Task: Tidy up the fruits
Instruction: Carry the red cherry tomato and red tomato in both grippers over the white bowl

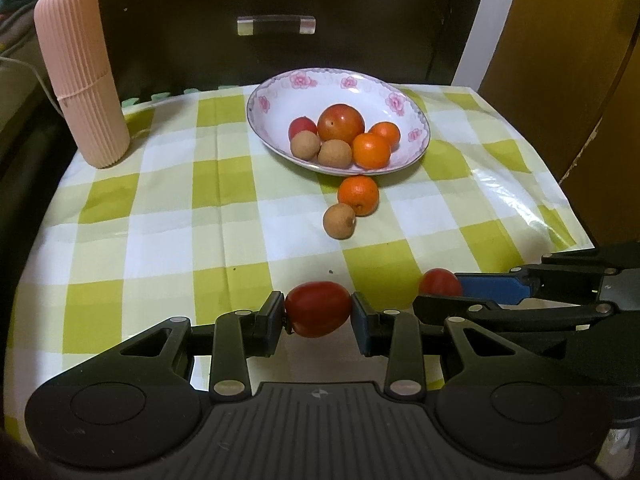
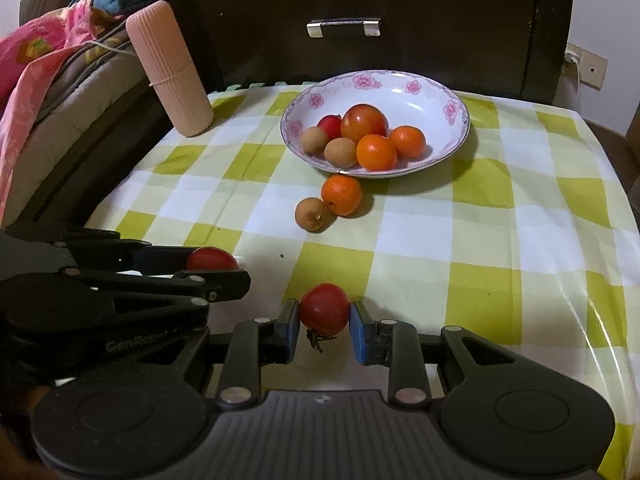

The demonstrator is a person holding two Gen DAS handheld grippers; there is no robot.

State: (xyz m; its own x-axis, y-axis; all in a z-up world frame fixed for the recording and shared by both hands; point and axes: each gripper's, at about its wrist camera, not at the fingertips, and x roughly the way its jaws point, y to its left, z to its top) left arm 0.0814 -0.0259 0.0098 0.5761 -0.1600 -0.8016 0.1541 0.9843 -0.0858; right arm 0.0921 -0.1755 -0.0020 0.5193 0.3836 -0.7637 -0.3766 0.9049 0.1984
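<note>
Left gripper clamped on oval red tomato between its pads, right gripper pinching round red tomato stem down, both low over checked tablecloth, flowered bowl of fruit beyond, loose orange touching longan just before the bowl

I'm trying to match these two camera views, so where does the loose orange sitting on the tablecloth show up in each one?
Left wrist view: the loose orange lies center, just right of midline, on the tablecloth below the floral bowl.
Right wrist view: the loose orange lies center, below the bowl's near rim.
Shared landmark: the brown longan touching it on its lower left in both views.
</note>
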